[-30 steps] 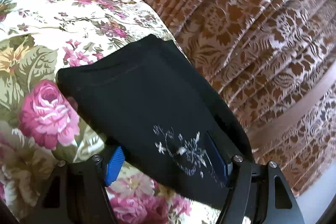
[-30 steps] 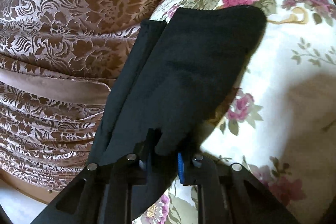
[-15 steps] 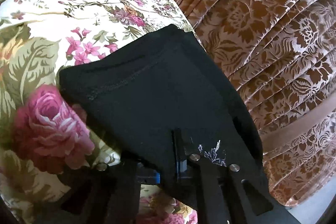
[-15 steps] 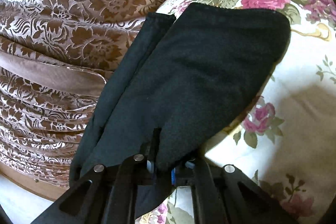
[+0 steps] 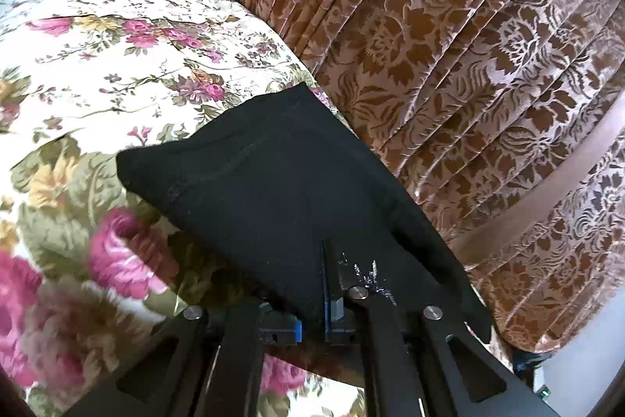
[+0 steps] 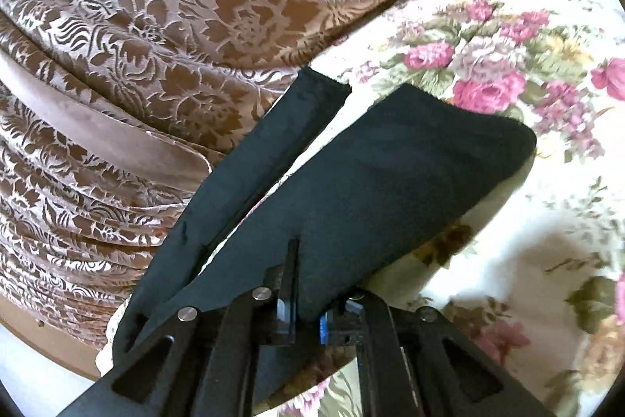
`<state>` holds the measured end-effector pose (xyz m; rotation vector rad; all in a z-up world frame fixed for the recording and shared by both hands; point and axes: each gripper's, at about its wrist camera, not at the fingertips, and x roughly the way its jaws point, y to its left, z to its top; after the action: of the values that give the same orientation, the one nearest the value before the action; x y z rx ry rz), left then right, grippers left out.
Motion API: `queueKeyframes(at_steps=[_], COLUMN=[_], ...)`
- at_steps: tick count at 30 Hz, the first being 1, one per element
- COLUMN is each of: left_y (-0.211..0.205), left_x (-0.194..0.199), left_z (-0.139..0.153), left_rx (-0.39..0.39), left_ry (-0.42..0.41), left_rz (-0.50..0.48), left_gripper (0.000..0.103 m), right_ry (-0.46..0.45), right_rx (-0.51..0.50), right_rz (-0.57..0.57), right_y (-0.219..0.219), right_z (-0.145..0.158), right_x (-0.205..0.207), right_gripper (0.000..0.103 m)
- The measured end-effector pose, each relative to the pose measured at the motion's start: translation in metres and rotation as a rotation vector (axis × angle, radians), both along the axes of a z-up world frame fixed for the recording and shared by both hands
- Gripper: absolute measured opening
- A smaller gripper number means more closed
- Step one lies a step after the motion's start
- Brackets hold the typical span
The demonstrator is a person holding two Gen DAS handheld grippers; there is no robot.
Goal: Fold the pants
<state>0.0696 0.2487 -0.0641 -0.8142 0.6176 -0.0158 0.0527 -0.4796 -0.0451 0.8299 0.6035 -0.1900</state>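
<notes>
Since a second ago, both your grippers have clamped onto the black pants [image 5: 281, 190] and lifted the near edge off the floral bedspread [image 5: 97, 73].

Your left gripper [image 5: 316, 319], wide open a second ago, now has its jaws pinched tight on the cloth at six o'clock in the left wrist view, just beside a small white print [image 5: 369, 274]; the pants stretch away toward eleven o'clock, their far hem on the bedspread, with the brown patterned bed skirt [image 5: 468, 65] from twelve to four o'clock. Your right gripper [image 6: 308, 315] is likewise closed fully on the fabric at six o'clock in its view; the raised panel reaches toward two o'clock, and a narrower strip [image 6: 265, 159] runs toward twelve o'clock.
</notes>
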Motion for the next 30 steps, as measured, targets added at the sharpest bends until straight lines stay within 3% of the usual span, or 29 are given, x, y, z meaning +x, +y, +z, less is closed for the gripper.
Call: queueKeyframes(at_steps=[10,14,19,21,22,25,28,30], left_y=[0.007,0.002,-0.008,-0.013,-0.014,-0.007,0.006,0.011], left_x=[-0.061,-0.083,-0.078,-0.078,-0.078,-0.076,-0.073,-0.068], left_z=[-0.001,-0.01,-0.022,-0.02,-0.019,-0.022,-0.025,-0.027], left_rx=[0.006,0.045,0.097,0.152,0.161,0.124,0.054,0.046], left_ry=[0.002,0.021,0.064,0.058,0.053,0.063,0.056,0.069], left_rz=[-0.002,-0.005,-0.03,-0.028,-0.031,-0.006,0.047,0.058], left_gripper=[0.006,0.006,0.007,0.01,0.019,0.057,0.059,0.05], right_ry=[-0.009,0.023,0.052,0.057,0.056,0.051,0.055,0.059], right_rx=[-0.014,0.005,0.072,0.061,0.052,0.037,0.025,0.03], right_rz=[0.029,0.017,-0.003,0.003,0.011,0.043,0.022,0.003], right_y=[0.0,-0.002,-0.008,-0.008,-0.008,-0.006,-0.008,-0.013], right_z=[0.013,0.0,-0.028,-0.029,-0.028,-0.023,-0.021,-0.022], right_x=[-0.06,-0.086,-0.093,-0.091,-0.09,-0.088,-0.088,-0.089], right_gripper=[0.006,0.007,0.008,0.009,0.015,0.025,0.026,0.026])
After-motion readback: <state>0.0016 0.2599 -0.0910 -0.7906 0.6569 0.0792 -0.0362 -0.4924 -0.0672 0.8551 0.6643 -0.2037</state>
